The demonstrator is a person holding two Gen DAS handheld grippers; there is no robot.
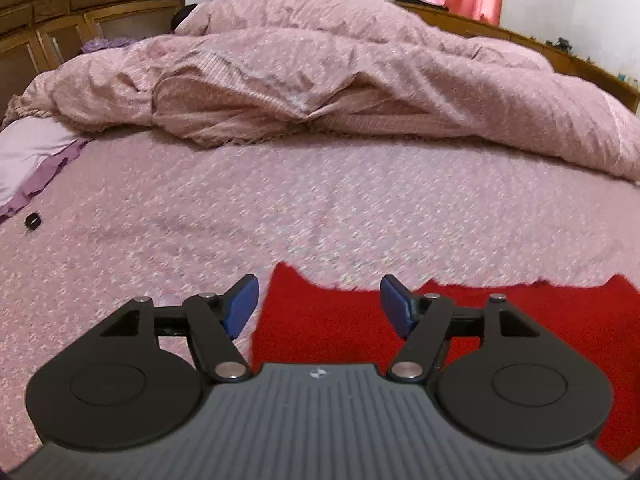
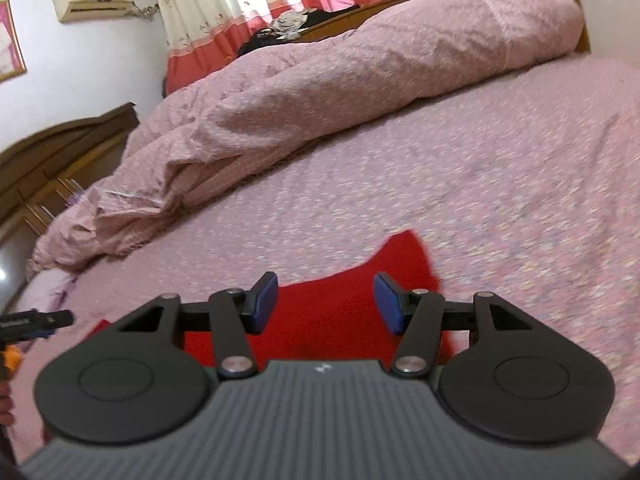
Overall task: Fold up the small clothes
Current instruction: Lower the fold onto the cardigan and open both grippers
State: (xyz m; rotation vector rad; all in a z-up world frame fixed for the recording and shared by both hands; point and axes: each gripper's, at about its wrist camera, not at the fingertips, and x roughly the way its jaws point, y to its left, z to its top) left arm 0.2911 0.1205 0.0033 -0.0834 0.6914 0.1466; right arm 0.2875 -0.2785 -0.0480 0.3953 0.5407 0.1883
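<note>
Both sets of tongs are over the bed (image 1: 320, 208) now, and the red garment (image 1: 328, 320) lies flat on the pink flowered sheet, right at the near edge of both views. The left tongs (image 1: 318, 306) are spread wide, blue pads (image 1: 240, 306) well apart, nothing between them but red cloth below. They sit over the garment's left part, with its left edge running just beside the left pad and a pointed corner poking up past the fingertips. The cloth stretches on to the right, under the right-hand linkage.

Over in the right wrist view, the right tongs (image 2: 326, 302) are spread too, gripping nothing. The red garment (image 2: 320, 320) shows between the pads (image 2: 386, 304), and a pointed flap of it rises beyond them toward the upper right. Whether either pair touches the cloth, I cannot tell. At the far left edge of that view a dark bit of the other gripper (image 2: 36, 320) pokes in.

Behind it all, a crumpled pink duvet (image 1: 320, 80) is heaped along the far side of the bed. A lilac pillow (image 1: 28, 156) sits at the left, a small black object (image 1: 33, 221) near it on the sheet. A wooden headboard (image 1: 60, 12) and red-and-white curtains (image 2: 248, 4) close the back.
</note>
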